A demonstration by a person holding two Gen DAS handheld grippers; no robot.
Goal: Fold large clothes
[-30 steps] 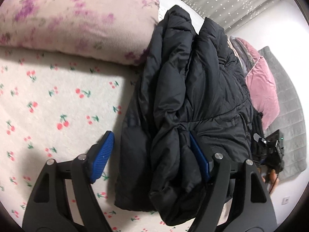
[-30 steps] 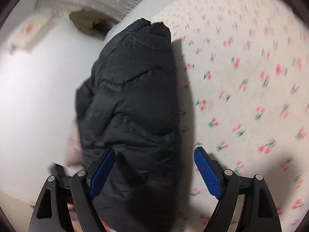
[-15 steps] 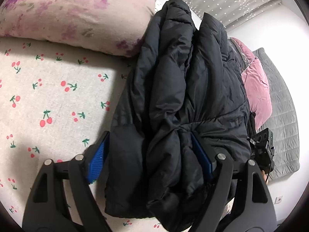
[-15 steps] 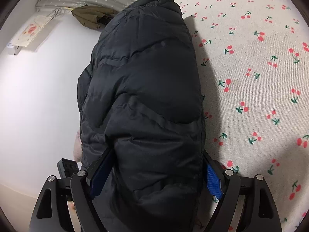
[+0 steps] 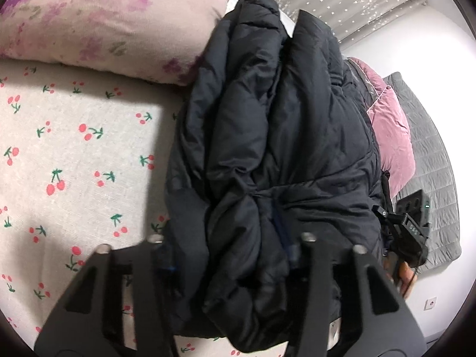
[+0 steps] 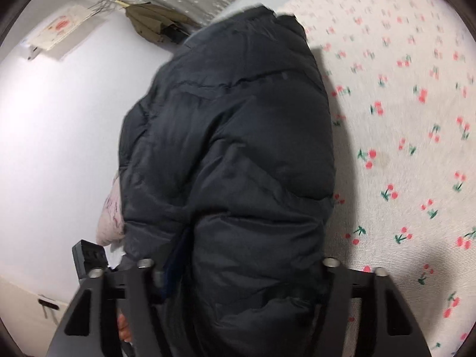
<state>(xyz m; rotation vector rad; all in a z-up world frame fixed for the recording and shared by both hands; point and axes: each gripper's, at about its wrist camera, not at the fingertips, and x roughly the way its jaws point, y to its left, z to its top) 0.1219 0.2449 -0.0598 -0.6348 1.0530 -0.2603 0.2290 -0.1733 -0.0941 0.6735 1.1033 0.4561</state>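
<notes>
While one black puffer jacket (image 5: 276,136) is bunched lengthwise on the cherry-print bedsheet (image 5: 74,154), it is gripped at both ends. From the left wrist camera, the left gripper (image 5: 229,255) is seen closed onto a thick wad of the jacket's padding, its two fingers sunk into the folds so that only a sliver of blue pad (image 5: 287,238) shows. From the right wrist camera, the right gripper (image 6: 241,267) is seen squeezed around the jacket's other end in the same way (its pads are almost wholly buried in fabric). The jacket is folded over itself into two long ridges, with its far end lying against one floral pillow (image 5: 113,20). One pink cushion (image 5: 392,139) and one grey quilt (image 5: 428,148) are seen just beyond the jacket. No container can be made out.
</notes>
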